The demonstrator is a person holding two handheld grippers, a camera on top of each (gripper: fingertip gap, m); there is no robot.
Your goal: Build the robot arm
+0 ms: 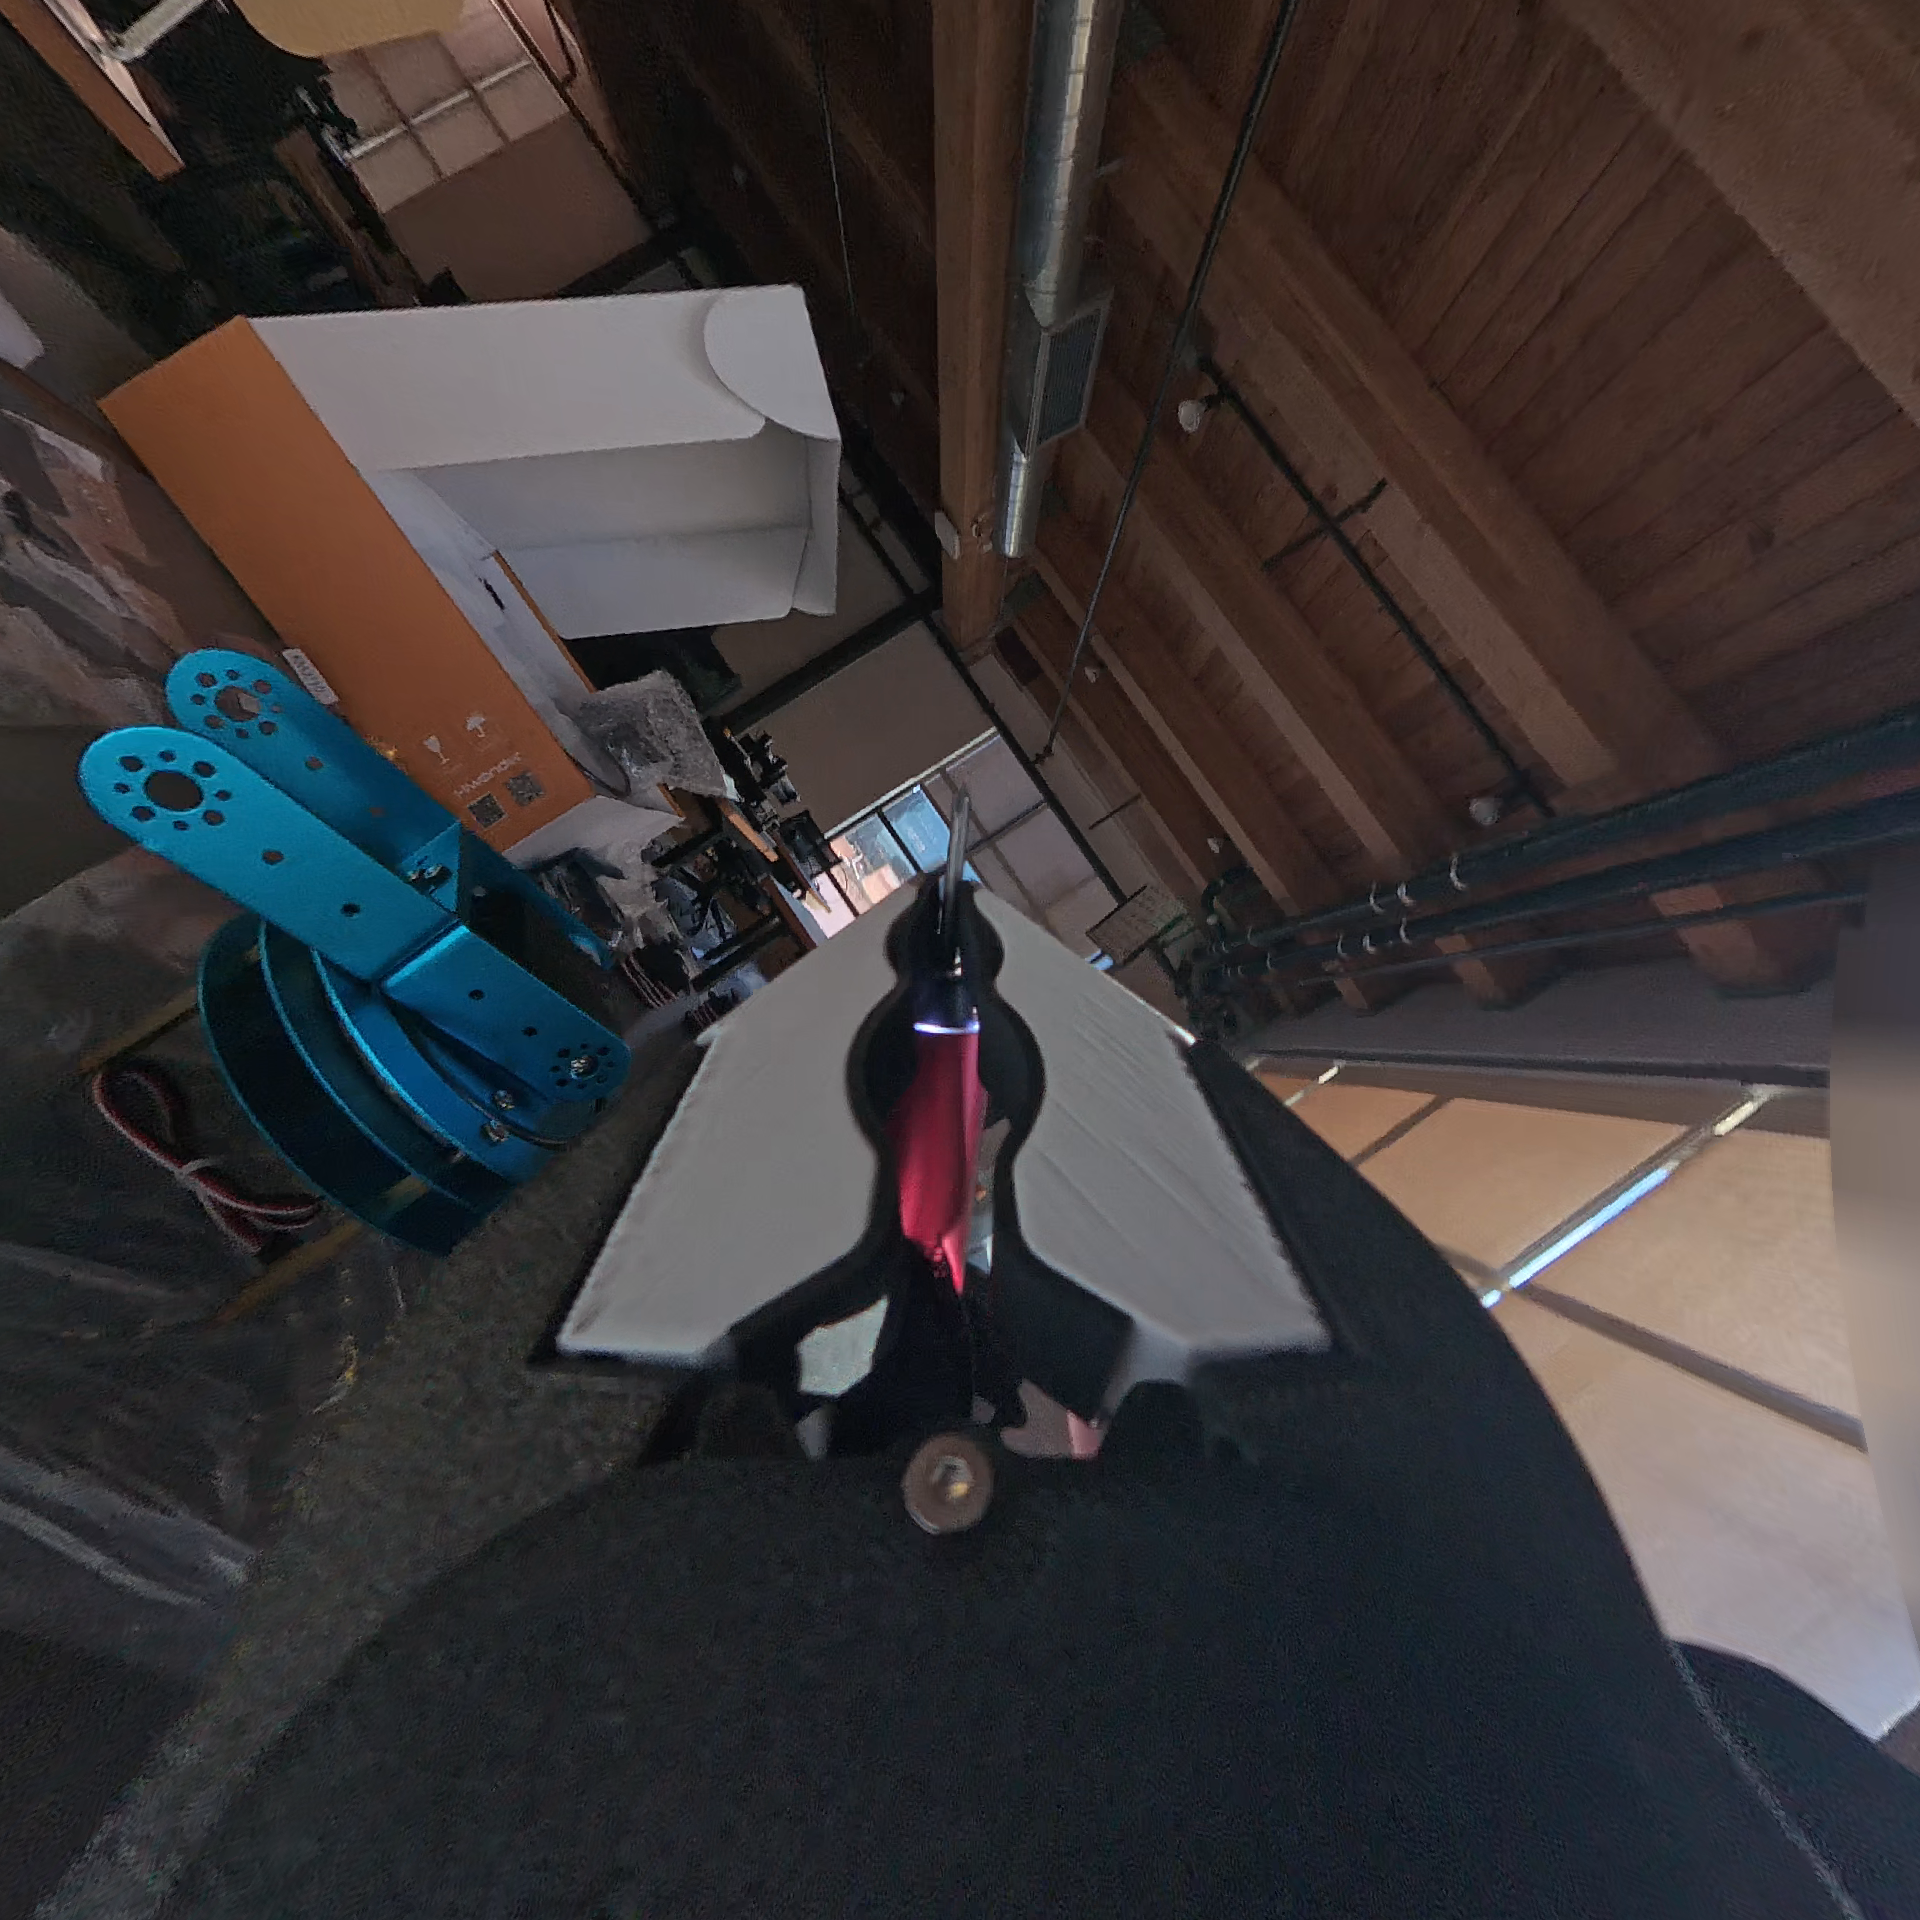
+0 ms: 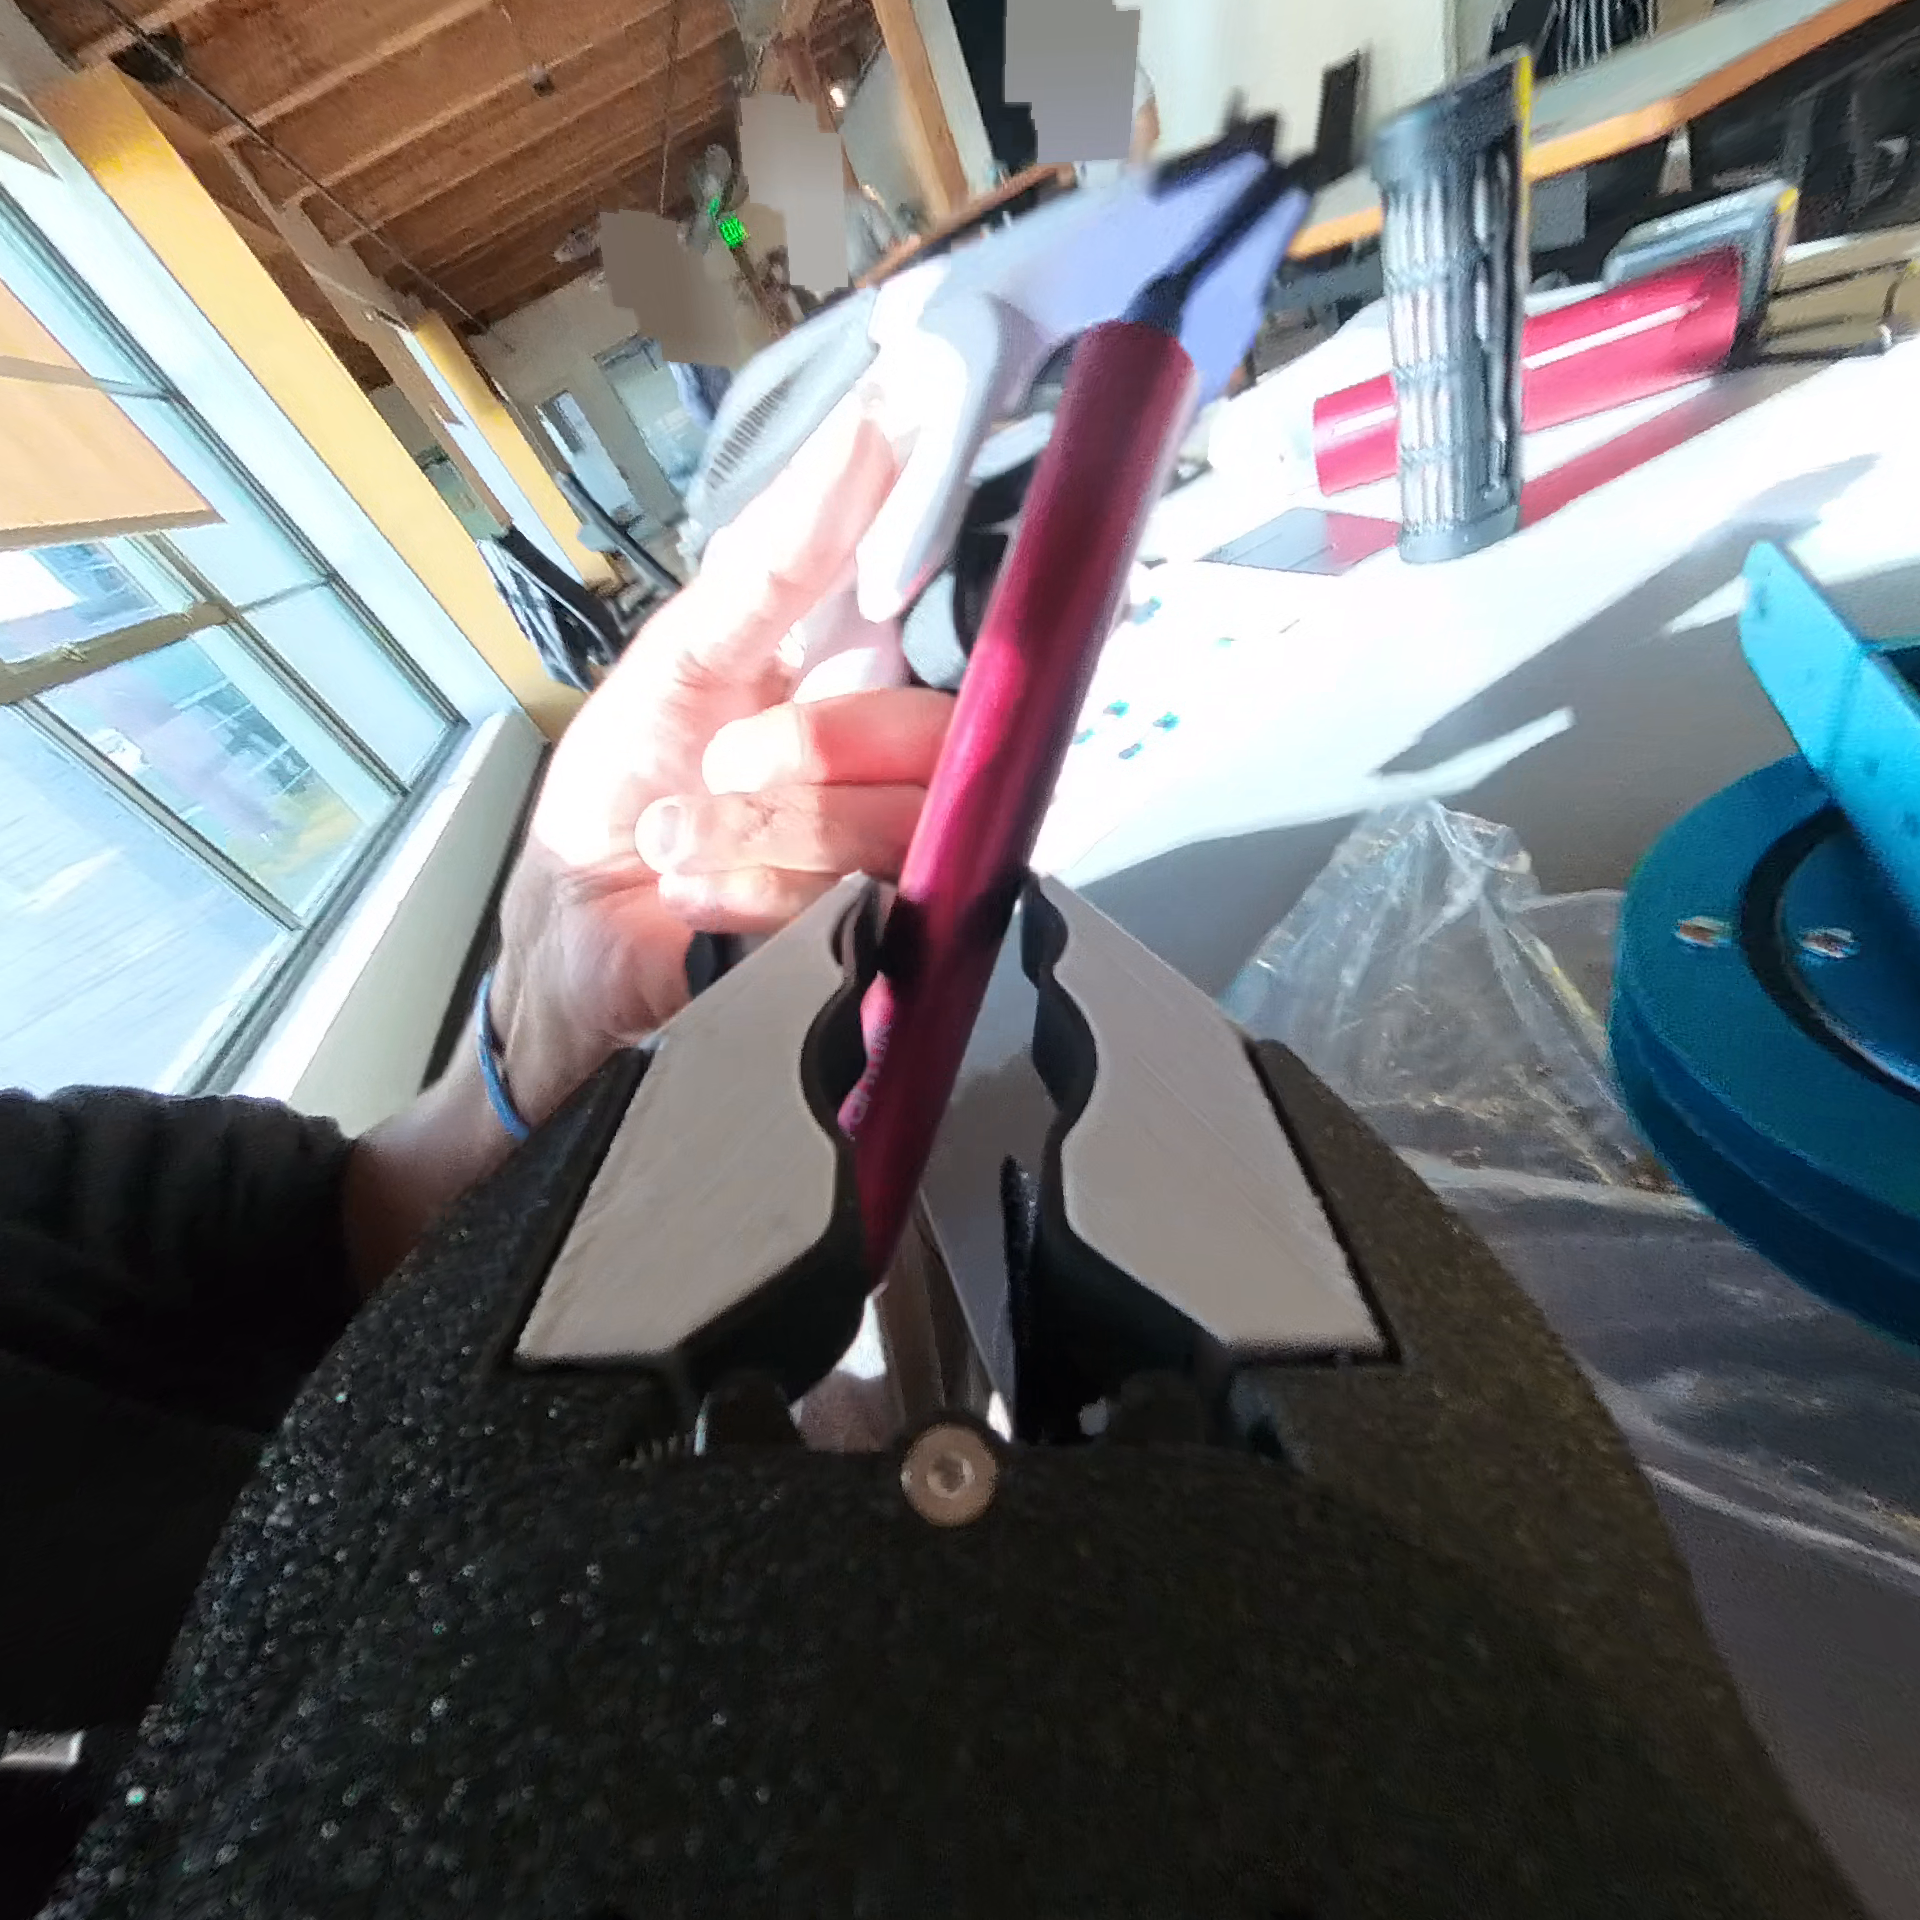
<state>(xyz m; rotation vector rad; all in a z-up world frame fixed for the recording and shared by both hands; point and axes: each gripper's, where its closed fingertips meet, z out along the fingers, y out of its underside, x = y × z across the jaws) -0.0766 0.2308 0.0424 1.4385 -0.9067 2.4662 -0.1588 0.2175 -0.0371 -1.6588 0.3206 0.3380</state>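
My left gripper (image 1: 940, 914) is shut on a red-handled screwdriver (image 1: 935, 1143). Its metal bit (image 1: 956, 831) sticks out past the fingertips, up towards the wooden ceiling. In the right wrist view the same screwdriver (image 2: 1029, 644) runs diagonally between my right gripper's (image 2: 951, 914) fingers, whose tips press on both sides of the handle's rear end. Farther off, the left gripper (image 2: 1164, 281), blurred and held by a bare hand (image 2: 727, 769), grips the screwdriver's front end. A blue metal turntable base with upright brackets (image 1: 343, 977) stands to the left and also shows in the right wrist view (image 2: 1787, 997).
An open orange and white cardboard box (image 1: 436, 499) stands behind the blue base, with red, white and black wires (image 1: 197, 1174) beside it. A crumpled clear plastic bag (image 2: 1423, 966), a black mesh cylinder (image 2: 1455, 332) and a red tube (image 2: 1621, 353) lie on the white table (image 2: 1299, 665). Windows (image 2: 156, 727) are at the left. About 11 cm separates my left fingertips from my right. It is some 35 cm from my left tips to the black mesh cylinder (image 2: 1455, 332).
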